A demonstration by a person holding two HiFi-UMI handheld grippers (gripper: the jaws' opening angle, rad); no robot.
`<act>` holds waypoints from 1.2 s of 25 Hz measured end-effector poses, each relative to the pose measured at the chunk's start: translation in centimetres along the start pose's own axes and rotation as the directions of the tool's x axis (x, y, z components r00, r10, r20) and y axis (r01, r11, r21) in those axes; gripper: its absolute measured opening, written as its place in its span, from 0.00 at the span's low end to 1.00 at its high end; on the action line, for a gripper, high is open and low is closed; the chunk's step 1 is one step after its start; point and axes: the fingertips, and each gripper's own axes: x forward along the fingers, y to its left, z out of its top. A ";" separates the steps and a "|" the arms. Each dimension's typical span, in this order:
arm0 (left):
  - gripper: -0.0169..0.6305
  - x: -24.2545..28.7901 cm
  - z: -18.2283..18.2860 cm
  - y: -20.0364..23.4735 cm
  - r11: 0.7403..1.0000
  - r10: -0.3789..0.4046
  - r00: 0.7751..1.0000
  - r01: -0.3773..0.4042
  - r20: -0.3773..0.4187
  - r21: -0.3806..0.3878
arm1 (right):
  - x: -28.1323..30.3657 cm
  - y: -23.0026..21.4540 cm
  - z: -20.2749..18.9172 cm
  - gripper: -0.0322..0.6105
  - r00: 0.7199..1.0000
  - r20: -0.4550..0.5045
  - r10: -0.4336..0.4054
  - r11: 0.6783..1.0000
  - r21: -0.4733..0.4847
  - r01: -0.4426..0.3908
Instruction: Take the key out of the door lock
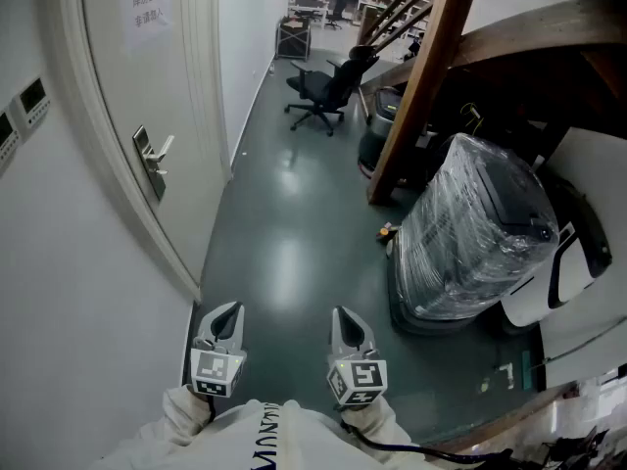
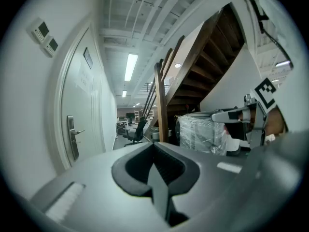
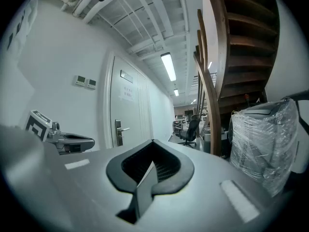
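Observation:
A pale door (image 1: 147, 76) stands to my left, with a metal lock plate and lever handle (image 1: 150, 161) on it. The same handle appears far off in the left gripper view (image 2: 72, 135) and in the right gripper view (image 3: 119, 131). The key is too small to make out. Both grippers hang low, close to my body and well short of the door. My left gripper (image 1: 224, 322) is shut with nothing in it, its jaws meeting in the left gripper view (image 2: 154, 148). My right gripper (image 1: 348, 329) is also shut and empty, as the right gripper view (image 3: 153, 145) shows.
A wooden staircase post (image 1: 416, 86) slants up on the right. Beside it stands a plastic-wrapped machine (image 1: 475, 228), with a white unit (image 1: 573, 262) behind. A black office chair (image 1: 323, 91) sits down the corridor. Wall control panels (image 1: 29, 101) are left of the door.

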 end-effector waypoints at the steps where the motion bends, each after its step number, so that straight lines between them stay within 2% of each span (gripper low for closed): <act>1: 0.03 0.0 -0.1 0.0 1.000 0.003 1.000 -0.003 0.000 -0.003 | 0.0 0.0 0.0 0.05 1.000 0.000 0.000 1.000 -0.003 0.000; 8: 0.02 0.2 -0.2 -0.4 1.000 0.005 1.000 -0.005 0.007 -0.014 | -0.3 -0.7 -0.3 0.05 1.000 -0.003 -0.011 1.000 -0.008 0.011; 30: 0.03 0.5 -1.9 -3.8 1.000 0.011 0.999 -0.012 -0.032 -0.014 | -2.8 -5.0 -2.9 0.05 1.000 -0.007 -0.023 0.995 0.093 0.023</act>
